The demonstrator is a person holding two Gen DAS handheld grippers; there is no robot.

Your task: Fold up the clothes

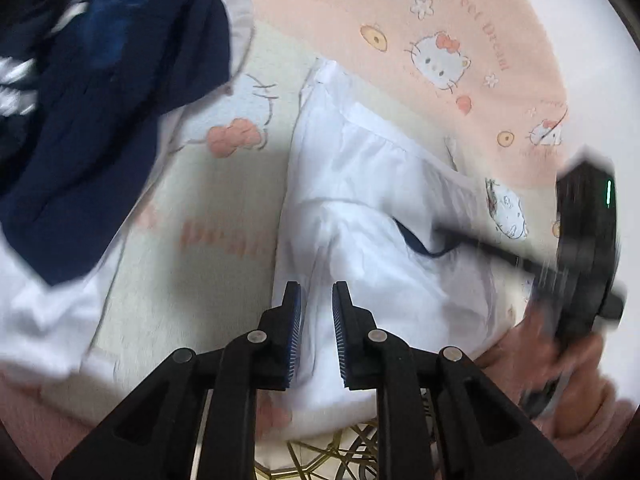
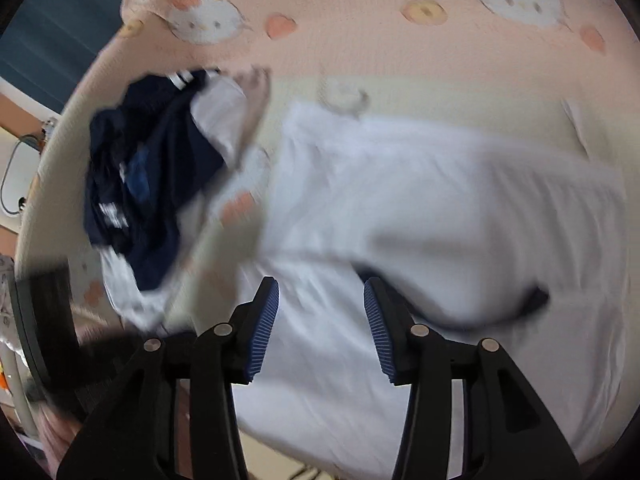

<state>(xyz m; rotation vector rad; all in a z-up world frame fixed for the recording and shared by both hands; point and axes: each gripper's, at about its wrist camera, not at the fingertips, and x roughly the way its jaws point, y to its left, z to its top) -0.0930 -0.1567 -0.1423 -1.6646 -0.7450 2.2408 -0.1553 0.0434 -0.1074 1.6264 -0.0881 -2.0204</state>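
Garment: a white shirt (image 2: 420, 208) with a dark blue collar edge (image 1: 424, 246) lies spread on the cat-print bedspread (image 1: 360, 8), filling the centre of both wrist views.
Other clothes: a navy garment (image 1: 100, 120) sits in a heap at 10 o'clock from the shirt, on top of more white cloth (image 1: 44, 308), well apart from the working area.
Left gripper (image 1: 317, 300): its jaws stand a little apart over the shirt's near edge; nothing is seen pinched between the blue pads (image 1: 295, 316).
Right gripper (image 2: 321, 312): released, its jaws wide apart above the white cloth, holding nothing; in the left view its body shows blurred at 3 o'clock.
Step in hand: judged as the approach to a fold, both tools hovering above the shirt with no grip taken yet. Blur hides how flat the cloth lies.
Next move: each gripper likely needs to drop onto an edge or corner, pinch one layer only, then lift and carry it across together.
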